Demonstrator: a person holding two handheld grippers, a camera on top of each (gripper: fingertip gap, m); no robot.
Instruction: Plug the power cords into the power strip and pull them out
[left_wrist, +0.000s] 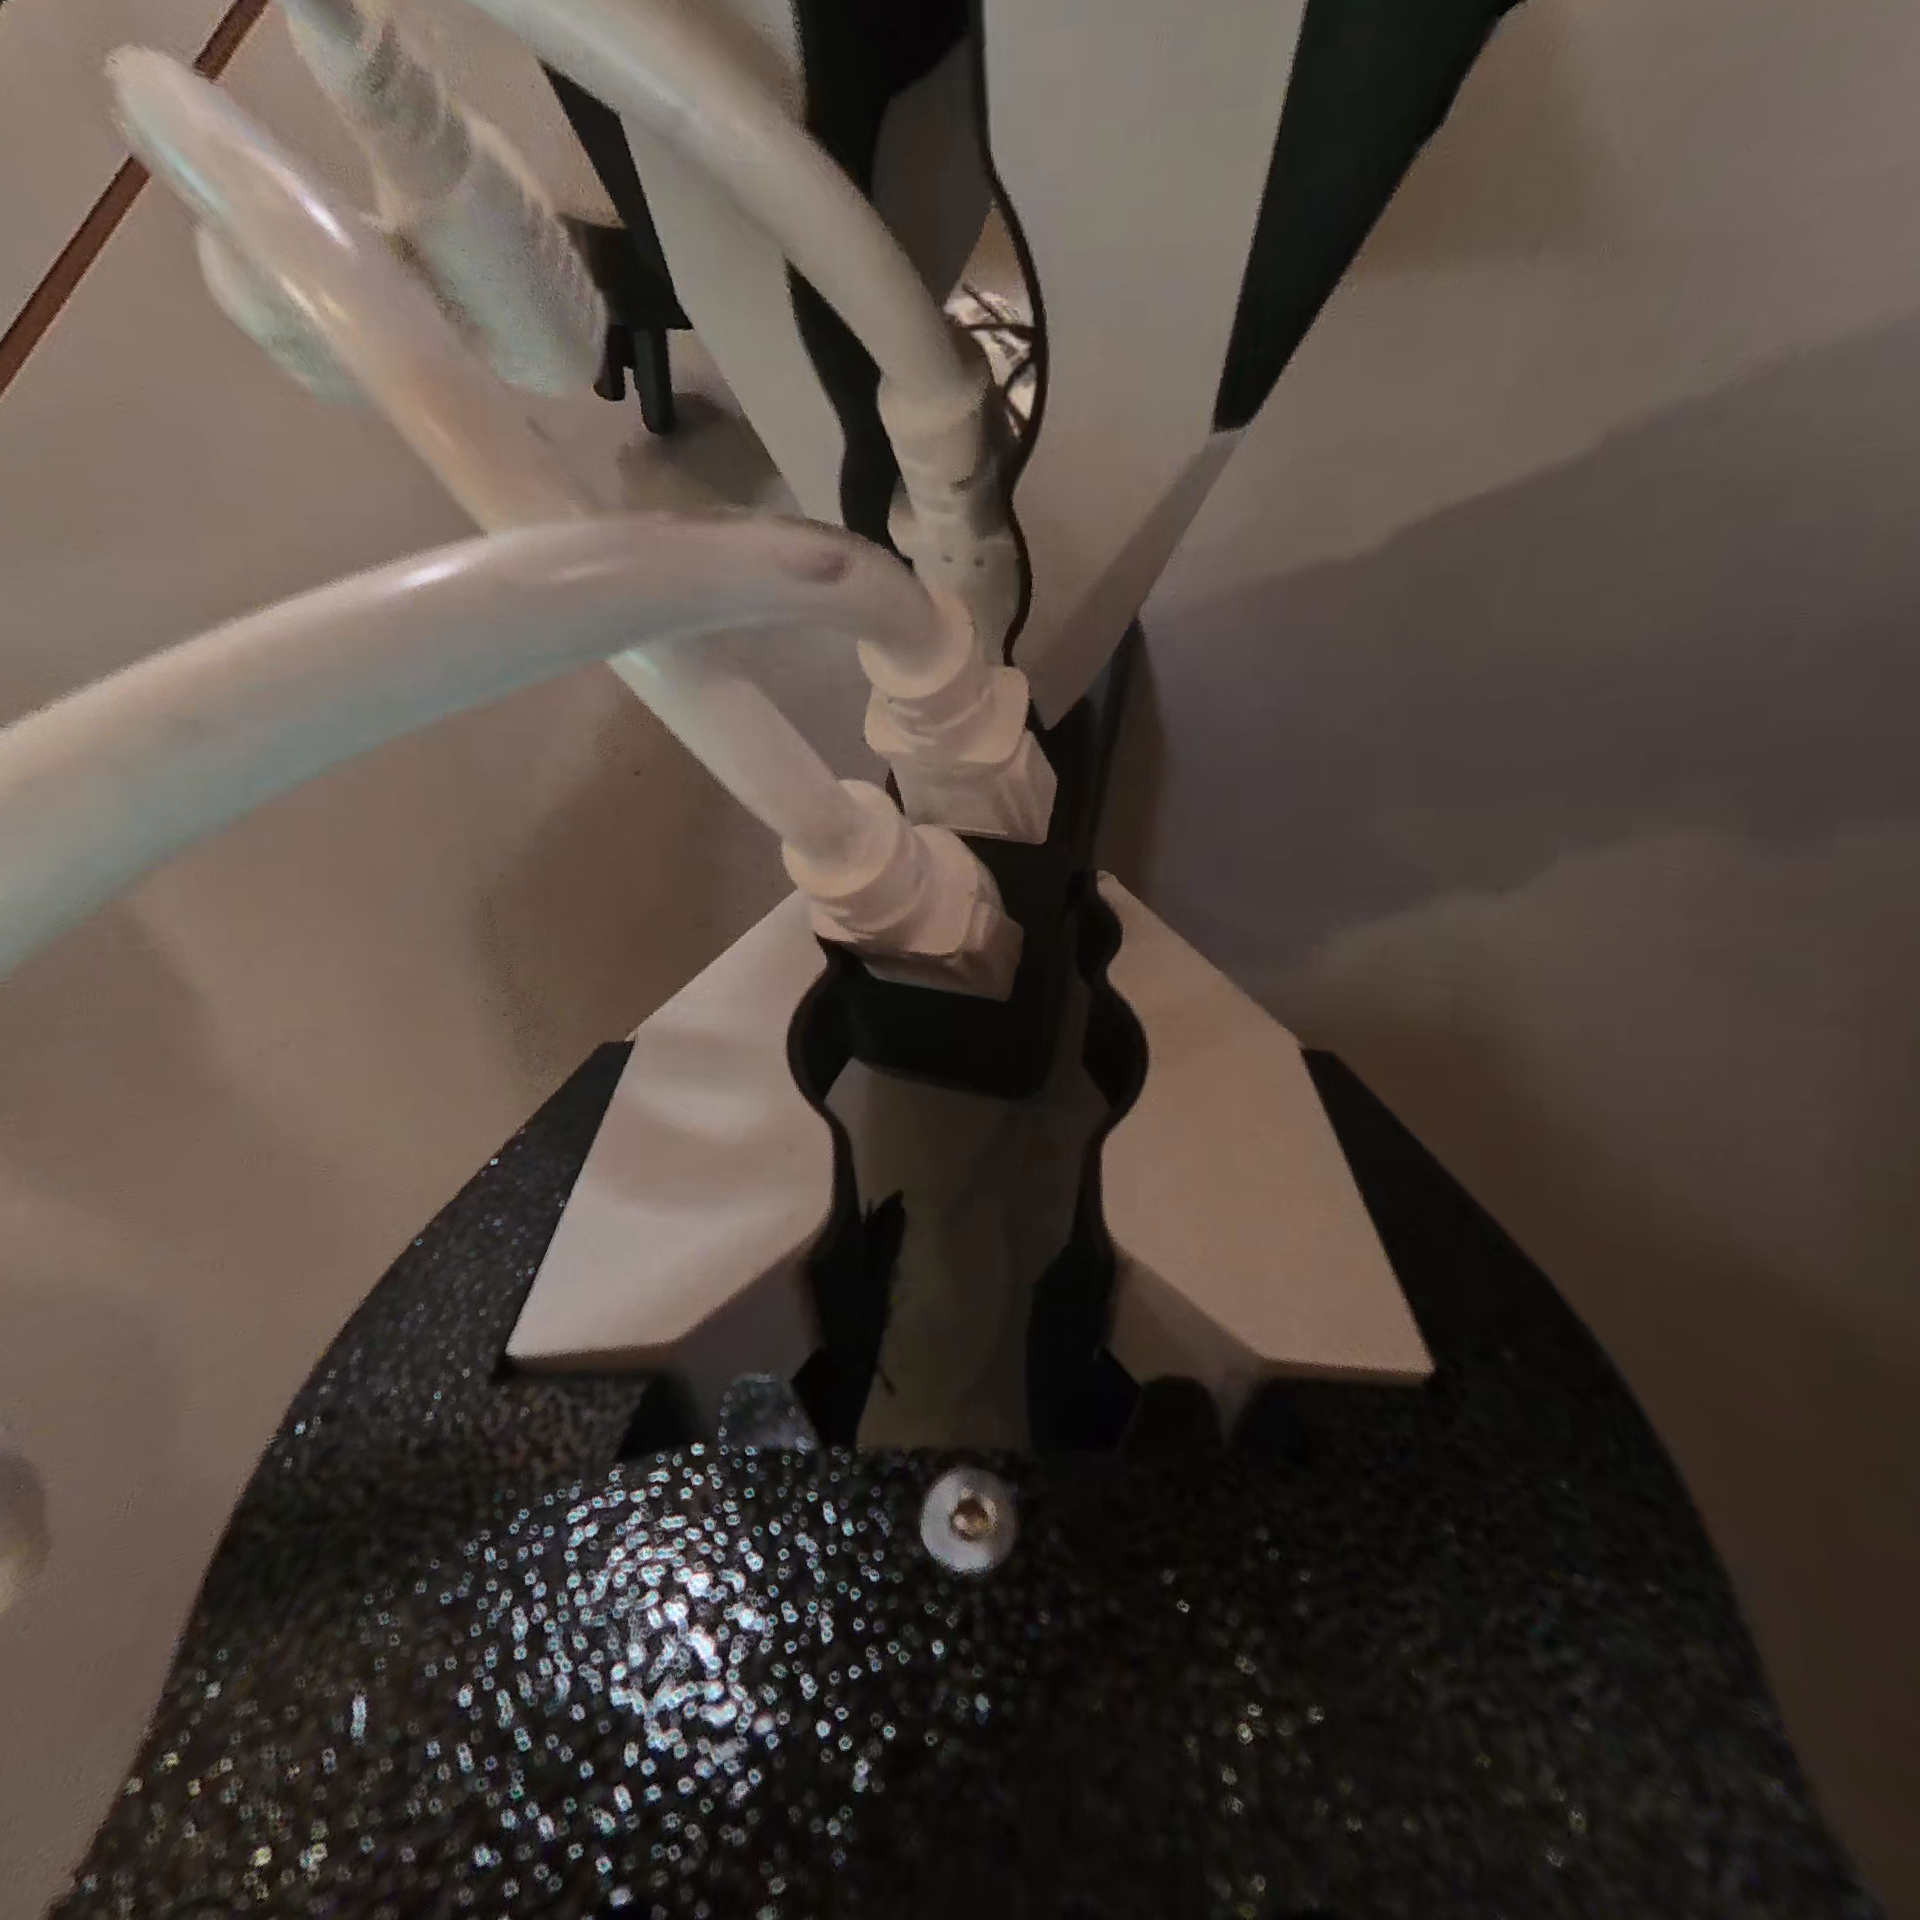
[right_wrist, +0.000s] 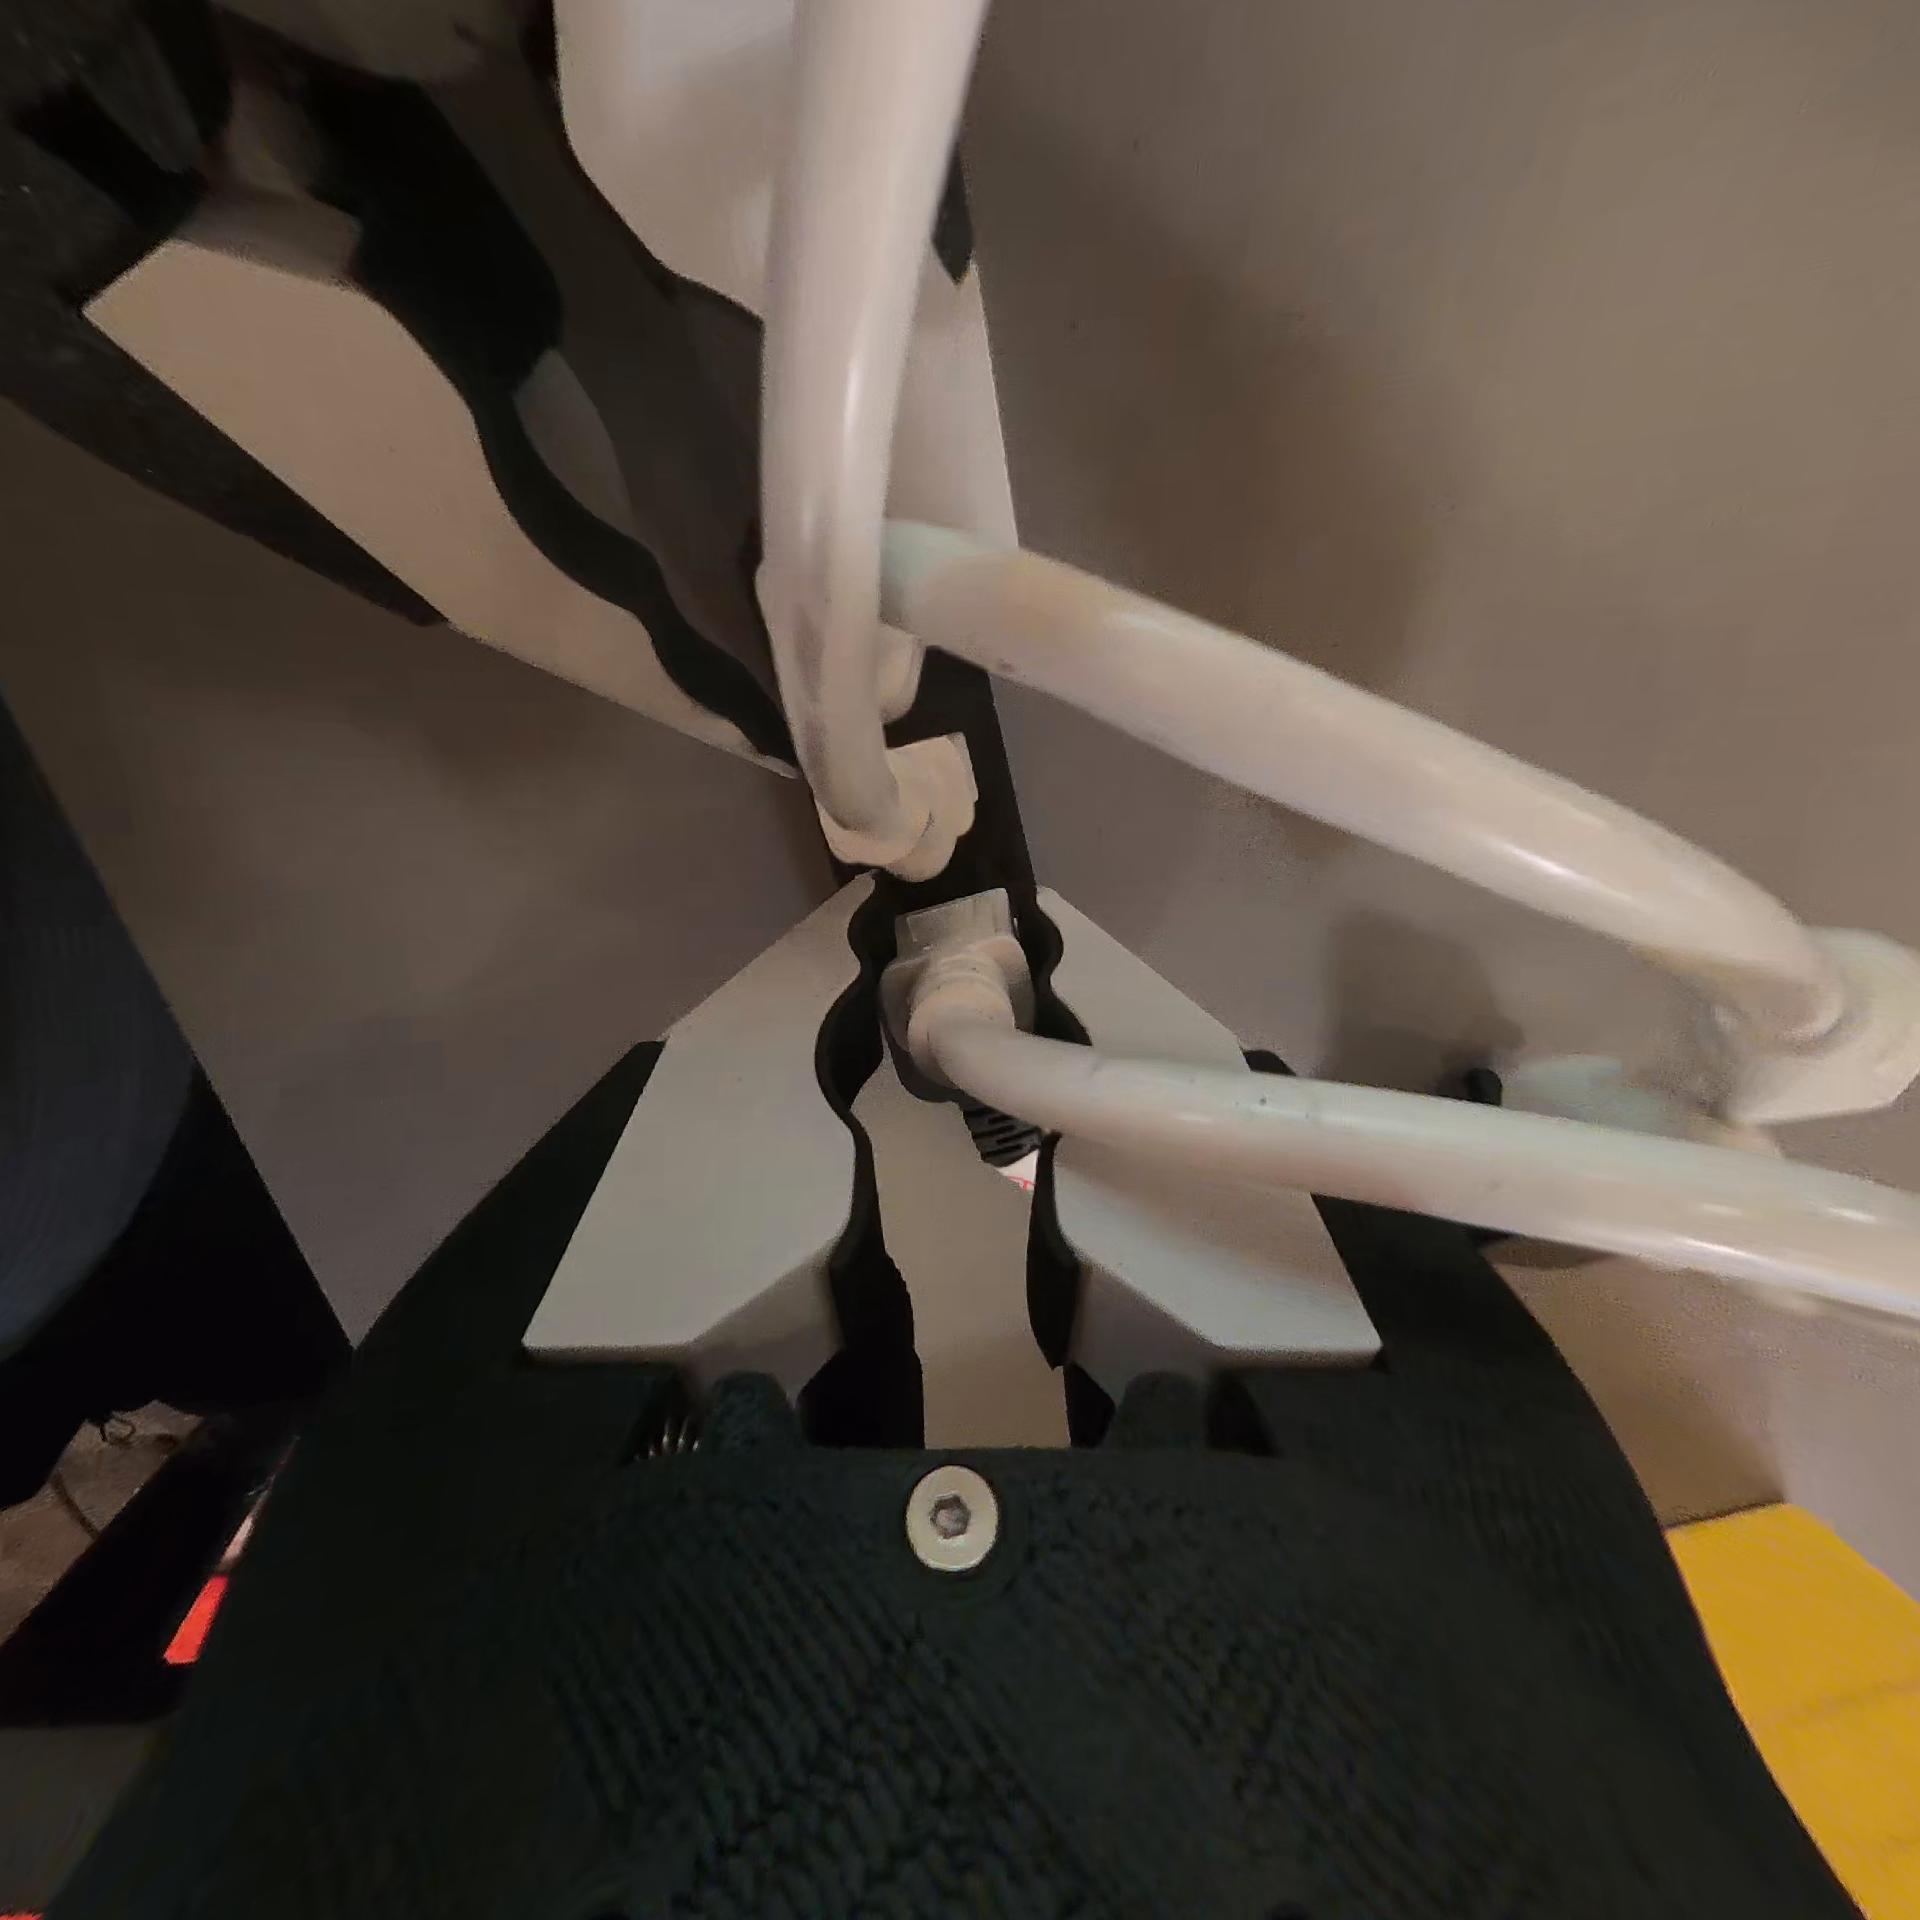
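A narrow black power strip (left_wrist: 935, 1039) is held between my two grippers, which face each other. My left gripper (left_wrist: 956, 904) is shut on its near end. My right gripper (right_wrist: 956, 904) is shut on the other end (right_wrist: 987, 727), and it shows from above in the left wrist view (left_wrist: 1132, 540). Three white plugs (left_wrist: 966, 769) sit in the strip in a row; the nearest one in the right wrist view (right_wrist: 951, 971) lies between my right fingers. Thick white cords (right_wrist: 1351, 769) loop off to the side. A loose white plug (left_wrist: 488, 260) with dark prongs lies beyond.
The beige table top (left_wrist: 1558, 727) lies under everything, with a dark edge line (left_wrist: 104, 229) at the far left. A yellow object (right_wrist: 1808, 1714) is at the lower right. A black device with a red light (right_wrist: 197, 1621) is at the lower left. My left and right fingertips are right by each other. Between my right fingertips and the yellow object (right_wrist: 1808, 1714) there is roughly 30 cm.
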